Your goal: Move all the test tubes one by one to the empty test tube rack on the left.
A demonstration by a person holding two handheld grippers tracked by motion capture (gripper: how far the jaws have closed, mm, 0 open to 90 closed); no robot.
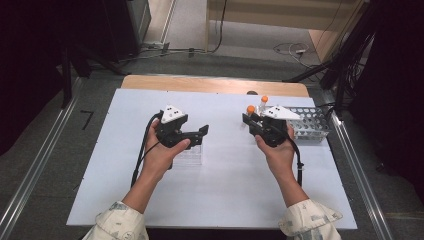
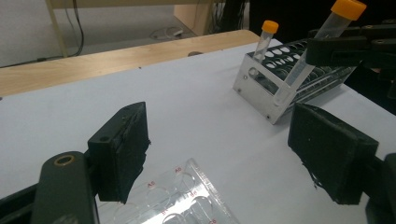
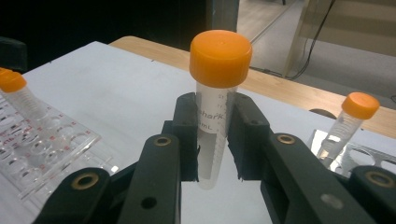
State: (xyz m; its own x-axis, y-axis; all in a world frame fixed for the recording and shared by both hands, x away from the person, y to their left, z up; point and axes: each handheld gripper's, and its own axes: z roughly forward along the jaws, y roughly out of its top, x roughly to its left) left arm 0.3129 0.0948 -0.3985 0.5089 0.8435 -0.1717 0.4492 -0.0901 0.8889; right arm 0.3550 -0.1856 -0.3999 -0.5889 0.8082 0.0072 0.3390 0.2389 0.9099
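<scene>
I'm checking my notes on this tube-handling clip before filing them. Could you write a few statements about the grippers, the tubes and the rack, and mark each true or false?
1. The right hand-held gripper is shut on an orange-capped tube. True.
2. The left hand-held gripper also holds a tube. False: its jaws stand open with nothing between them, above a clear well plate.
3. A second orange-capped tube stands in the metal rack. True.
4. The rack lies on the person's left side of the table. False: in the high view the rack is at the right, beyond the right hand.
5. The held tube's cap is off. False: the orange cap is on.
</scene>
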